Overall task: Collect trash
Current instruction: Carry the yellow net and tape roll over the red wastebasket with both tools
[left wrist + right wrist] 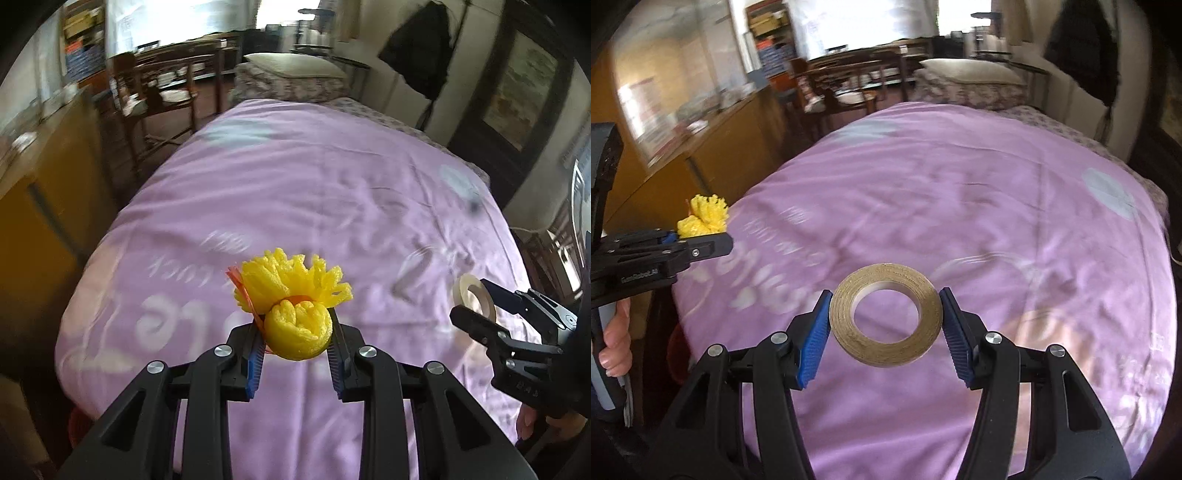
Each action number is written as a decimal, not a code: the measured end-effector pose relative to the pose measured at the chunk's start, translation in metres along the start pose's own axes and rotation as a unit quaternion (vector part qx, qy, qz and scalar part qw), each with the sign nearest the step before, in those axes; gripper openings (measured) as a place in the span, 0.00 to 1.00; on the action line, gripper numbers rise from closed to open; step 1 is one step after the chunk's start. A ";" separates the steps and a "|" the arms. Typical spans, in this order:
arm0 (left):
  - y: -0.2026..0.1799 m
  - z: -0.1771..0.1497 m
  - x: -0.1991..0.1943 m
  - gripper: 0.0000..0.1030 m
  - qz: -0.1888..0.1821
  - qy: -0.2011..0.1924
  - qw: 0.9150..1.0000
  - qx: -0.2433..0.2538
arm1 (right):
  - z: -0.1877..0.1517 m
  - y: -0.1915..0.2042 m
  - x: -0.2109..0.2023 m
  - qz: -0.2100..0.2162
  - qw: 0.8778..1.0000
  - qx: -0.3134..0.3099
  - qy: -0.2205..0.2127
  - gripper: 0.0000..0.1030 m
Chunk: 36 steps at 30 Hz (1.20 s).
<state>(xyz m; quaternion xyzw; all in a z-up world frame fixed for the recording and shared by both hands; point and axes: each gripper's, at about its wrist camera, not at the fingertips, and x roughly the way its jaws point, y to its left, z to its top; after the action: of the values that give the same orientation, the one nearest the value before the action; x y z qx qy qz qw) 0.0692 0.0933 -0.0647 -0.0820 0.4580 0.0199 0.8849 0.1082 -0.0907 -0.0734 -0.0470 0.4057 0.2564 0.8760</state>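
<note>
Two pieces of trash hang above the purple bedcover (pixel 960 192): the left gripper (pixel 295 347) pinches soft, light yellow foam netting (pixel 295 299) at its rolled end, the right gripper (pixel 884 332) clamps a stiff tape roll (pixel 885 314) across its rim.

R tool (pixel 885 325) grips tape roll (pixel 885 320) above pink bedcover (pixel 960 206); L tool (pixel 701 242) holds yellow foam (pixel 703 218).
</note>
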 end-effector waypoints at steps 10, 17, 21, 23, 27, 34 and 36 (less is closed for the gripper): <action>0.090 -0.058 -0.037 0.29 0.044 0.001 0.996 -0.079 | -0.010 0.117 0.014 0.071 0.992 -0.096 0.028 0.55; 0.151 -0.106 -0.056 0.29 0.078 0.006 0.987 -0.137 | -0.021 0.196 0.024 0.119 0.980 -0.154 0.049 0.55; 0.186 -0.133 -0.068 0.29 0.096 0.010 0.980 -0.173 | -0.028 0.237 0.029 0.146 0.970 -0.187 0.057 0.55; 0.204 -0.147 -0.073 0.29 0.107 0.014 0.976 -0.189 | -0.033 0.254 0.034 0.157 0.966 -0.198 0.063 0.55; 0.228 -0.170 -0.077 0.29 0.123 0.024 0.969 -0.214 | -0.043 0.292 0.042 0.178 0.955 -0.225 0.078 0.55; 0.270 -0.207 -0.070 0.29 0.155 0.047 0.953 -0.256 | -0.052 0.343 0.057 0.206 0.937 -0.265 0.099 0.55; 0.280 -0.214 -0.067 0.29 0.172 0.054 0.948 -0.263 | -0.054 0.356 0.065 0.215 0.932 -0.271 0.111 0.55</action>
<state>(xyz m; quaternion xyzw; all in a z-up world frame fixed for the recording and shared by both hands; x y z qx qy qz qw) -0.1734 0.3365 -0.1671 -0.2329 0.4905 0.2869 0.7892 -0.0670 0.2285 -0.1125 -0.2221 0.4157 0.5317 0.7037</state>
